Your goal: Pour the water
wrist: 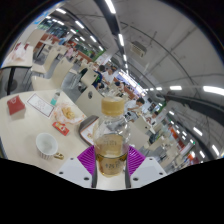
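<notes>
My gripper [111,158] is shut on a clear plastic bottle [111,132] that holds amber liquid in its lower part. Both purple pads [88,157] press on the bottle's sides. The bottle stands upright between the fingers, and its neck rises ahead of them. A white cup [46,146] stands on the white table [30,125] to the left of the fingers, apart from the bottle.
On the table to the left lie a red box [16,104], a sheet of paper [43,103] and a snack packet [68,113]. Beyond the bottle stretches a large hall with rows of desks, people and ceiling strip lights.
</notes>
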Tool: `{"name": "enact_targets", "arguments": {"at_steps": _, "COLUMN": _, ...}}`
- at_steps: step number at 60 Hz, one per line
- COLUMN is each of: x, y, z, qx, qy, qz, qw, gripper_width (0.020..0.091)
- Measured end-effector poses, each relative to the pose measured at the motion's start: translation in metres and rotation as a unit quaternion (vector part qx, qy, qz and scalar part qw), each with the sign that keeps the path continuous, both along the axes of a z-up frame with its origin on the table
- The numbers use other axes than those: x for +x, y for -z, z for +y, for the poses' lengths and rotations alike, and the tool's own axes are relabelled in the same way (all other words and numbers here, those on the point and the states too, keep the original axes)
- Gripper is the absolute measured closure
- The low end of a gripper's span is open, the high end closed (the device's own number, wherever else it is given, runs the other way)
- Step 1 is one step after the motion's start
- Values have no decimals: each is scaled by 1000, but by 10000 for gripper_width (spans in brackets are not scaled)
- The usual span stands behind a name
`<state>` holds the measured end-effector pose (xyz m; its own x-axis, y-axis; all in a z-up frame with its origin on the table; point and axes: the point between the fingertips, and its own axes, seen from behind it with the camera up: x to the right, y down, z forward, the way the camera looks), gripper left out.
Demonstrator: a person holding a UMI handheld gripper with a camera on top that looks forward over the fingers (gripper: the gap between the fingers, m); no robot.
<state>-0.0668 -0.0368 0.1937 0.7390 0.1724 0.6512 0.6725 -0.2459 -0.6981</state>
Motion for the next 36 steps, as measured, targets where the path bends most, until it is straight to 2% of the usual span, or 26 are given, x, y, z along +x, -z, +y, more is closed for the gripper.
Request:
{"name": "enact_targets", "arguments": {"at_steps": 13, "x": 24, "y": 65, "z": -6, "qx": -56, "qy": 63, "qz": 247, "qw": 965, "gripper_width": 733}}
{"name": "enact_targets", "arguments": {"at_steps": 29, "x": 36, "y": 154, "z": -18, "qx": -102, "qy": 110, "qz": 327, "qw": 933, "gripper_width": 730}}
{"name": "enact_targets", "arguments": {"at_steps": 36, "x": 36, "y": 152, "z": -22, "qx": -82, "qy": 102, "qz": 334, "qw": 934, "gripper_width": 719}}
